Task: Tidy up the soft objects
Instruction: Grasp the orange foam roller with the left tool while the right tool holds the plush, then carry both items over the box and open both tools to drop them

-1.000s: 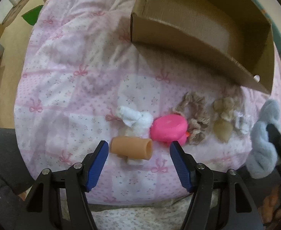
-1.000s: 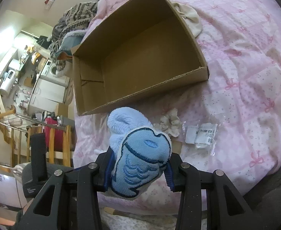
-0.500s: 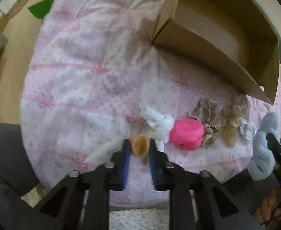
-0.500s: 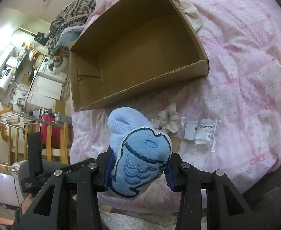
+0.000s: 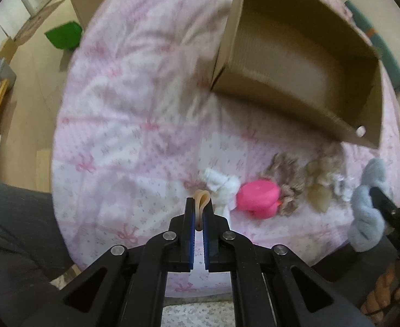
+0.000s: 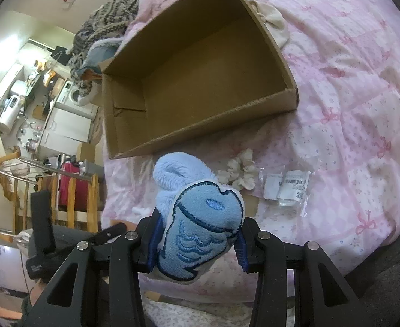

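My left gripper [image 5: 198,204] is shut on a tan soft tube [image 5: 201,201], squeezed flat and lifted above the pink bedspread [image 5: 123,114]. On the bed lie a white cloth [image 5: 221,184], a pink soft toy [image 5: 257,197], a brown scrunchie [image 5: 287,182] and a beige scrunchie [image 5: 318,174]. My right gripper [image 6: 198,238] is shut on a light blue plush [image 6: 200,218], also seen at the right edge of the left wrist view [image 5: 367,212]. The open cardboard box [image 5: 295,62] stands behind; the right wrist view shows it [image 6: 200,76] empty.
A cream scrunchie [image 6: 240,173] and a clear plastic packet [image 6: 287,188] lie on the bed near the box's front wall. A cream cloth [image 6: 270,19] lies behind the box. Wooden railing [image 6: 71,199] and floor lie beyond the bed's left edge.
My left gripper closed on the tan tube, squeezed it flat and lifted it off the bed toward the box. The right gripper kept holding the blue plush, nearly still.
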A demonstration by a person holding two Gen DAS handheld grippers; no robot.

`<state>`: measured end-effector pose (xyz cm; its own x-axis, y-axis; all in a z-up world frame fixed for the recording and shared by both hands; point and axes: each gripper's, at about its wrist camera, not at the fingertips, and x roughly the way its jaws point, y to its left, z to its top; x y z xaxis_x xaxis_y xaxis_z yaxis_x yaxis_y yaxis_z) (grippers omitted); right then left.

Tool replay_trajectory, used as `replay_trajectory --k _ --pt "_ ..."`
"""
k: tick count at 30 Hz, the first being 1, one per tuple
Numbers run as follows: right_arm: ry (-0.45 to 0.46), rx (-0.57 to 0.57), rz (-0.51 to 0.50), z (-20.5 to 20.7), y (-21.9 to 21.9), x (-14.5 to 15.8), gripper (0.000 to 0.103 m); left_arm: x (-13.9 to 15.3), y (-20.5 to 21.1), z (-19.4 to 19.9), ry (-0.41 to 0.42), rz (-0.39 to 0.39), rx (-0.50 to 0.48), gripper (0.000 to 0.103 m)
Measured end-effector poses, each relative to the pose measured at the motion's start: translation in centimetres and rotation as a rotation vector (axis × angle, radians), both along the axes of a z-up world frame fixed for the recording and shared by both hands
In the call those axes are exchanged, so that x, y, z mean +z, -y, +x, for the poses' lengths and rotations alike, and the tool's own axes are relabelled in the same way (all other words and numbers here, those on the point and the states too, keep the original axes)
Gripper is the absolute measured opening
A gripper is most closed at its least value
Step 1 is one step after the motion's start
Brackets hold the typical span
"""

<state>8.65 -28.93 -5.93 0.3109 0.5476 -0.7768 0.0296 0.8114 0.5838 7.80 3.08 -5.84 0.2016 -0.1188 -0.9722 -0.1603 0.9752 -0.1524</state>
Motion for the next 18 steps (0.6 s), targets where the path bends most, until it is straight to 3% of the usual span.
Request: replay_trajectory --k 7,11,18 --pt "0.102 0.026 -0.027 -0.5 -0.2 3.0 0.046 5.2 1.0 1.5 0.162 -0.034 -0.011 0.005" --pt "0.156 0.042 -0.041 -0.3 -0.6 4.7 0.046 6.6 2.1 3.3 0.22 -0.018 -0.039 0.005" --pt "0.219 0.038 -0.08 2.0 -0.3 7.2 0.046 7.7 3.7 6.8 0.252 -0.032 -0.089 0.005"
